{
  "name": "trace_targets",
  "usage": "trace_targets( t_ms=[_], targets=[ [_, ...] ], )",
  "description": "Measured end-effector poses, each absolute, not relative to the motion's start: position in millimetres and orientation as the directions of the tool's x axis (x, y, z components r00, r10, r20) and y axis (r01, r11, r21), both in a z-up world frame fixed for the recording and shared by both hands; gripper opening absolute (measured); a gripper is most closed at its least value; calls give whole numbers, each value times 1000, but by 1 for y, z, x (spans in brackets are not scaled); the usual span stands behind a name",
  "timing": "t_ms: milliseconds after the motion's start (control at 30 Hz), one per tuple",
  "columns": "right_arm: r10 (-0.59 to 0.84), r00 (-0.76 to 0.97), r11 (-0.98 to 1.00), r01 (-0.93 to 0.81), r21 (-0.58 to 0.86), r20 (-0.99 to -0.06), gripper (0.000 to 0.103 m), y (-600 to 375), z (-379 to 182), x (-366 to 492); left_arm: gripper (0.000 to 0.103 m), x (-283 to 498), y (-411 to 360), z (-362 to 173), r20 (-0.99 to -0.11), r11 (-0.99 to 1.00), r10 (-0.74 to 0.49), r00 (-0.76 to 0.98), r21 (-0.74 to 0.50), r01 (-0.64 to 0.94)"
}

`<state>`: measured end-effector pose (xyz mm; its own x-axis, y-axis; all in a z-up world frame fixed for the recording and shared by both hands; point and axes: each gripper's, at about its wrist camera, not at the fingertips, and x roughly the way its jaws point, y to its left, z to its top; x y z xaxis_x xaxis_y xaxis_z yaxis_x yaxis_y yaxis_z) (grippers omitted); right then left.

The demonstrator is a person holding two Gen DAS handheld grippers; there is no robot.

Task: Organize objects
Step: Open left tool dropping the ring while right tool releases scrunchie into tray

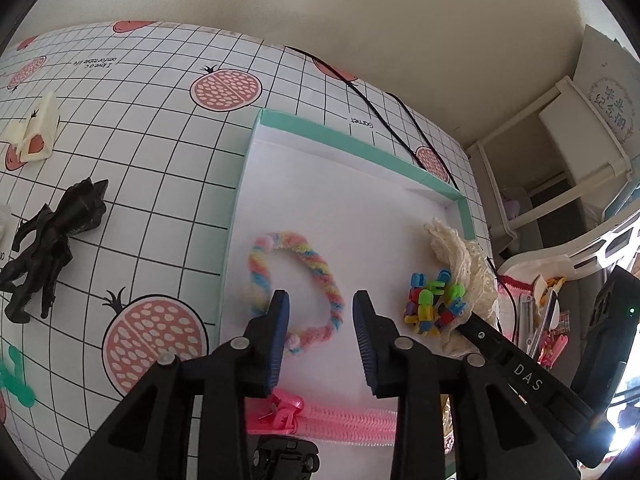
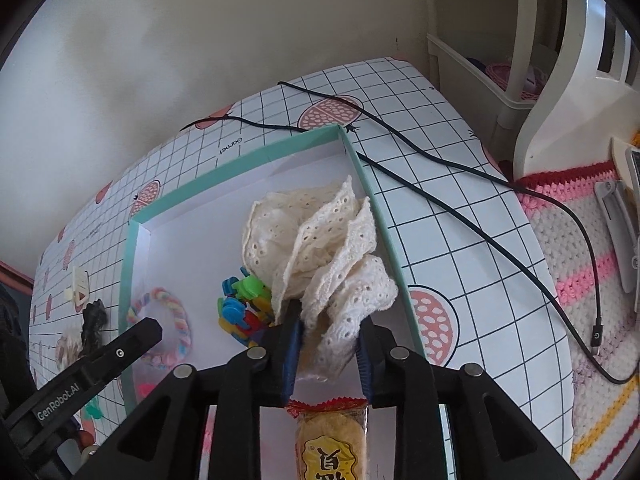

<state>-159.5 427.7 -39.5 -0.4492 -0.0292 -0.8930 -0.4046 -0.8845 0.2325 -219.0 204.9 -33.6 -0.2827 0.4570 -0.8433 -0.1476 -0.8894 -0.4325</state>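
"DAS" on right gripper [image 1: 528, 376], "GenRobot.AI" on left gripper [image 2: 64, 396], "Garnet" on tablecloth [image 2: 236, 146].

Crumpled cream lace [image 2: 320, 248] in teal-rimmed tray [image 2: 132, 264]

One teal tray [image 1: 352, 130], one braided ring [image 1: 296, 280], one lace cloth [image 2: 320, 248], one pink zipper [image 1: 332, 420]

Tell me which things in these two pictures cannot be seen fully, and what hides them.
- Pink zipper: left wrist view, both ends covered by the left tongs.
- Snack packet: right wrist view, lower part cut off by the frame edge.
- Lace cloth: its lower end is hidden between the right tongs.
- Colourful clips: too small and jumbled to count; the right tongs cover some.
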Motion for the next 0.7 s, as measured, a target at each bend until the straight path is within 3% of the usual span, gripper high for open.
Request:
trace_targets(
  t_ms=[167, 433, 700],
  targets=[
    [-27, -428, -882, -414, 223, -903, 39, 431, -33, -158, 44, -219, 202, -22, -851, -894, 449, -274, -426, -141],
    [-6, -435, -902, -386, 193, -900, 39, 426, -8, -155, 45, -219, 189, 12, -853, -915, 402, -333, -381, -129],
    [26, -470, -927, -343, 155, -882, 40, 413, 22, -152, 58, -217, 176, 39, -847, -939, 343, -407, -325, -116]
  ],
)
